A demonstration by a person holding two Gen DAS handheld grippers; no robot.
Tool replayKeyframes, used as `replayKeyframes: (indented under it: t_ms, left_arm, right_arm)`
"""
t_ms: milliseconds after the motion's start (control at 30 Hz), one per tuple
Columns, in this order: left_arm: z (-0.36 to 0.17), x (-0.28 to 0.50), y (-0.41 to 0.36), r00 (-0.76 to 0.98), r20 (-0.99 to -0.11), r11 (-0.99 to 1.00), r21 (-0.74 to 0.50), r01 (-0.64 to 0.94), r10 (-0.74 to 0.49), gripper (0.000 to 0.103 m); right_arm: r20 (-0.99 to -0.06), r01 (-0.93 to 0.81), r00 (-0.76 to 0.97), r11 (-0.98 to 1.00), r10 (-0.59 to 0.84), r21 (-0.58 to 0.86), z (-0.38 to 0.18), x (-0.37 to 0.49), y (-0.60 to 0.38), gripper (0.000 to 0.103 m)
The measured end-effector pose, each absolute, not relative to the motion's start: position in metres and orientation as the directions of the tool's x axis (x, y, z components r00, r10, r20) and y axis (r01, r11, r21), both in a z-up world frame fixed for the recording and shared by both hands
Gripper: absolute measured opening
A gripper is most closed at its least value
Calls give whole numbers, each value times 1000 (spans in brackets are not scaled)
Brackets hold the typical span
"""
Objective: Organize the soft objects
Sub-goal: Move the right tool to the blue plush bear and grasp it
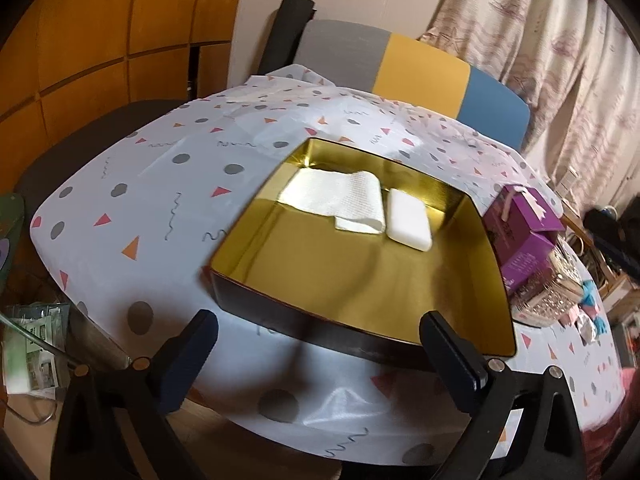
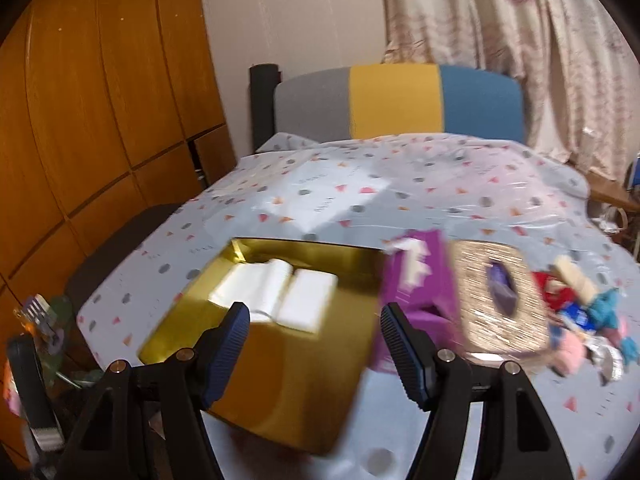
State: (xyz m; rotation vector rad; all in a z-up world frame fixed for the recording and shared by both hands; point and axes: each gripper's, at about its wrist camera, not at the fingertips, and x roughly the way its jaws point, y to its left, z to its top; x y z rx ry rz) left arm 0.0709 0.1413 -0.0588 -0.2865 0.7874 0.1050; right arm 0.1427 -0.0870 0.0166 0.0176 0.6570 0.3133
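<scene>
A shallow box with a gold inside and dark outer walls (image 1: 280, 322) sits on the patterned tablecloth. At its far end lie a folded white cloth (image 1: 336, 196) and, beside it on the right, a white foam pad (image 1: 408, 220). My left gripper (image 1: 320, 324) is open and holds nothing, its fingers hovering at the box's near wall. In the right wrist view the same box (image 2: 288, 380), cloth (image 2: 256, 284) and pad (image 2: 308, 300) appear. My right gripper (image 2: 314, 314) is open and empty above the box's near half. A heap of small soft items (image 2: 588, 312) lies at the far right.
A purple carton (image 2: 416, 280) and a glittery tissue box (image 2: 500, 300) stand just right of the gold box. A grey, yellow and blue chair back (image 2: 396, 100) rises behind the table. A wooden wardrobe (image 2: 100, 120) is on the left and curtains (image 2: 540, 40) on the right.
</scene>
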Motion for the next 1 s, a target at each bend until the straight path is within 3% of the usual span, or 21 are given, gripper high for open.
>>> replayKeyframes:
  t_ms: [267, 667, 1000]
  left_arm:
    - [-53, 66, 99, 703, -704, 974, -215, -74, -101, 102]
    - [-46, 62, 6, 652, -699, 956, -212, 203, -294, 103]
    - [-62, 66, -44, 552, -757, 933, -228, 280, -350, 103]
  right_arm:
    - [-631, -85, 757, 983, 169, 161, -9, 98, -189, 69]
    - [-791, 236, 611, 960, -26, 150, -94, 75, -341, 69]
    - [-779, 270, 624, 953, -63, 139, -68, 117, -433, 69]
